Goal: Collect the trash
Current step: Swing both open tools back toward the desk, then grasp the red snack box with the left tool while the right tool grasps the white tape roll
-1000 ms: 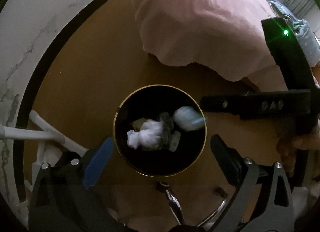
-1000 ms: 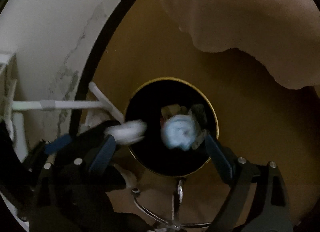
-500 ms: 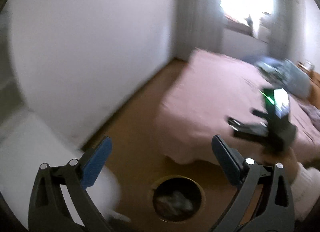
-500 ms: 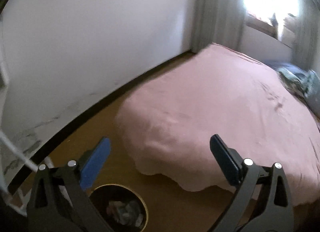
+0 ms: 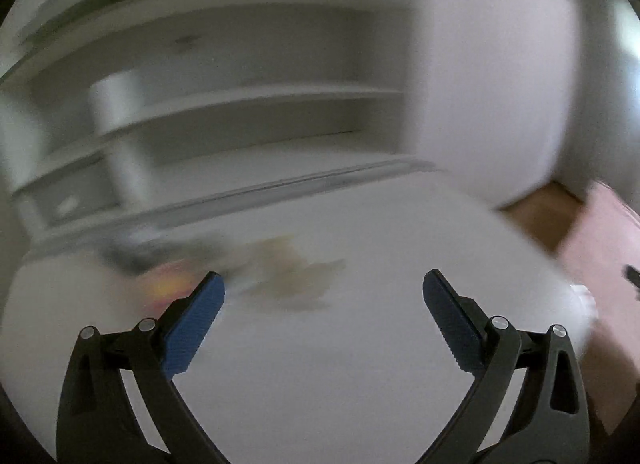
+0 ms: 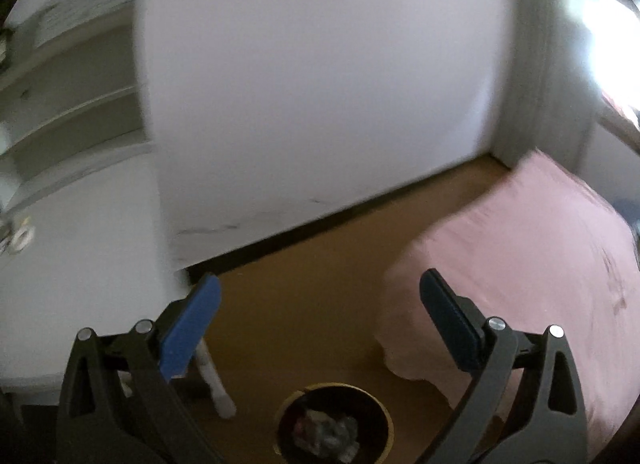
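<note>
In the right wrist view a round black bin with a gold rim (image 6: 382,412) stands on the brown floor at the bottom, holding crumpled white and grey trash (image 6: 326,430). My right gripper (image 6: 320,296) is open and empty, high above the bin. In the blurred left wrist view my left gripper (image 5: 323,288) is open and empty above a white desk top (image 5: 320,364). Blurred tan scraps (image 5: 294,276) and a red-yellow item (image 5: 166,288) lie on the desk just beyond the fingers.
White shelves (image 5: 240,104) rise behind the desk. A pink-covered bed (image 6: 540,264) fills the right, with a white wall (image 6: 320,84) behind. A white desk leg (image 6: 214,380) stands left of the bin. A window (image 6: 612,44) glares at far right.
Both grippers lifted away from over the bin. The left one swung left to face the white desk and shelves. The right one rose and now sees the bin from farther off.
</note>
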A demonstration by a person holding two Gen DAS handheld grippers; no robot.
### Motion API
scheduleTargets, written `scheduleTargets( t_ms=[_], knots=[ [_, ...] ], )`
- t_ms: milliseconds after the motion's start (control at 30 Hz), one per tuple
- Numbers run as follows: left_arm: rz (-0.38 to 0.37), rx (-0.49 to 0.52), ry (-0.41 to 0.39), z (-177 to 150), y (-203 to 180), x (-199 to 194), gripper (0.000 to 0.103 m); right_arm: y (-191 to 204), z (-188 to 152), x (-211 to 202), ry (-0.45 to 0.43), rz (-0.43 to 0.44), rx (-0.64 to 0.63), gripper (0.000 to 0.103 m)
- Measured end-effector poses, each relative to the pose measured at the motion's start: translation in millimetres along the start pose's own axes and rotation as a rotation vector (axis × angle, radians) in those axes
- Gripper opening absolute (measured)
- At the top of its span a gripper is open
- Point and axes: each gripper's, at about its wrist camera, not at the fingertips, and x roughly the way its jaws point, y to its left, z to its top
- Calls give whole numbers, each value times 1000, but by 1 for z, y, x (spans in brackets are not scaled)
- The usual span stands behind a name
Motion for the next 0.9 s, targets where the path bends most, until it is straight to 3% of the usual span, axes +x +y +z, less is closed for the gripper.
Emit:
scheduleTargets(
  t_ms=[100,167,233,400,433,467,533,733,900],
  knots=[
    [163,-76,13,-8,58,6,96,64,13,4,-4,103,-80,96],
    [185,-80,46,-12,78,19,96,109,20,7,0,178,-122,96],
    [152,-91,100,-12,93,37,96,147,27,4,2,239,-146,96],
    [91,-23,121,-1,95,61,95,222,33,-5,16,363,-207,96],
    [71,-22,134,-1,96,65,90,234,34,-8,17,376,-222,96],
    [46,-18,147,0,97,67,79,245,36,-11,16,387,-239,96],
    [8,-11,168,-3,96,72,70,257,36,-11,19,402,-264,96],
    [-62,-22,205,-5,94,74,70,309,42,0,78,452,-318,96],
    [-76,-2,217,-4,92,81,81,356,42,22,147,491,-362,96]
  ],
)
